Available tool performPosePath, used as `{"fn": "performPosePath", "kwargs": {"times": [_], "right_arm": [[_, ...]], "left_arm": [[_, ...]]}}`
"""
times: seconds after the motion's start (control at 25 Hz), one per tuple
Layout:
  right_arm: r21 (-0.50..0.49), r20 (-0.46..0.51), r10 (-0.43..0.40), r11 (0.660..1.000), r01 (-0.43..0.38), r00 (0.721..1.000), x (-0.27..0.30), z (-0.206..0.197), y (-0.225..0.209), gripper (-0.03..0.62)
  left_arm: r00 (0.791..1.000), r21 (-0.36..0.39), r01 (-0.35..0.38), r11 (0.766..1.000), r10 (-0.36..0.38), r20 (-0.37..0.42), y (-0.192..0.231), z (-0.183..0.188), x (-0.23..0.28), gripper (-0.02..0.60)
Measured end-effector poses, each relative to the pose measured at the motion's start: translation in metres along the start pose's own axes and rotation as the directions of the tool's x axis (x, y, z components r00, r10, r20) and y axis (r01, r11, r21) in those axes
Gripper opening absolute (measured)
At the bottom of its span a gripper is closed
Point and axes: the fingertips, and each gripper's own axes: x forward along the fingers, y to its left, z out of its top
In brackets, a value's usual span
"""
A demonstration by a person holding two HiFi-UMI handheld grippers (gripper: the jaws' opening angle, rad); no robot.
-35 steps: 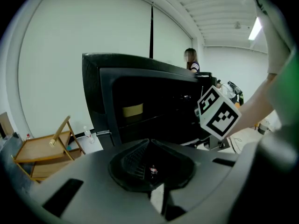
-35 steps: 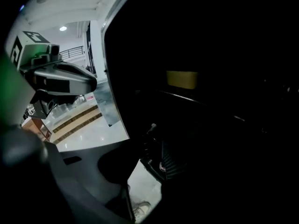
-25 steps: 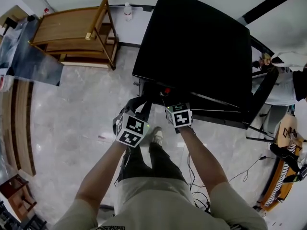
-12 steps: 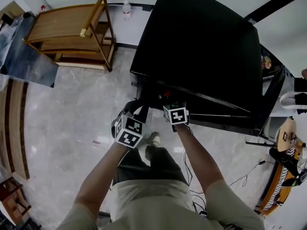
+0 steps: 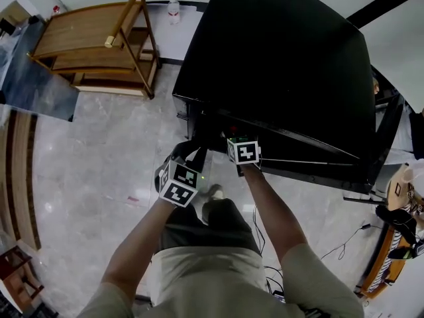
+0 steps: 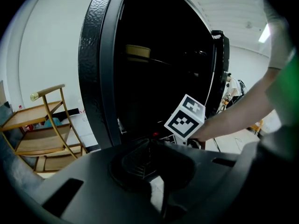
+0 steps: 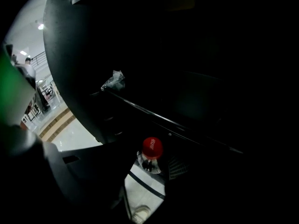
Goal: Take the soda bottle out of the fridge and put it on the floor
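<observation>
The soda bottle [image 7: 151, 152], clear with a red cap, stands upright low inside the dark open fridge [image 5: 285, 71]. In the left gripper view its cap [image 6: 155, 135] shows just past the right gripper's marker cube [image 6: 185, 122]. My right gripper [image 7: 152, 166] reaches into the fridge. Its jaws have just been opening and stand either side of the bottle's neck, not pressing on it. In the head view this gripper [image 5: 236, 141] is at the fridge's front edge. My left gripper [image 6: 148, 155] hangs shut and empty a little left of it, outside the fridge [image 5: 193, 154].
The fridge door [image 5: 391, 131] stands open to the right. A crumpled plastic bag [image 7: 113, 80] lies on a shelf above the bottle. A wooden rack [image 5: 99, 42] and a water bottle [image 5: 173, 8] stand by the far wall. Cables [image 5: 344, 244] trail on the floor at right.
Both grippers have sunk lower in front of the fridge opening. The right one has moved closer in under the fridge's front edge.
</observation>
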Motion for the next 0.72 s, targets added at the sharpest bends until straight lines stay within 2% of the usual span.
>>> {"fn": "performPosePath", "kwargs": {"times": [0.24,0.36,0.72], "right_arm": [[0.022,-0.007,0.001,1.000,-0.001,1.000,0.011,-0.006,0.000,0.163],[0.011,0.010,-0.016,1.000,0.015,1.000,0.013,-0.004,-0.003,0.143],[-0.019,-0.041,-0.043,0.999,0.042,0.998,0.002,-0.007,-0.006,0.129]], "left_arm": [[1.000,-0.028,0.004,1.000,-0.004,-0.001,0.009,-0.003,0.002,0.009],[1.000,-0.007,-0.003,1.000,0.003,-0.020,0.014,-0.006,0.005,0.009],[0.999,-0.014,-0.004,1.000,0.004,-0.036,0.016,-0.003,-0.007,0.011]]}}
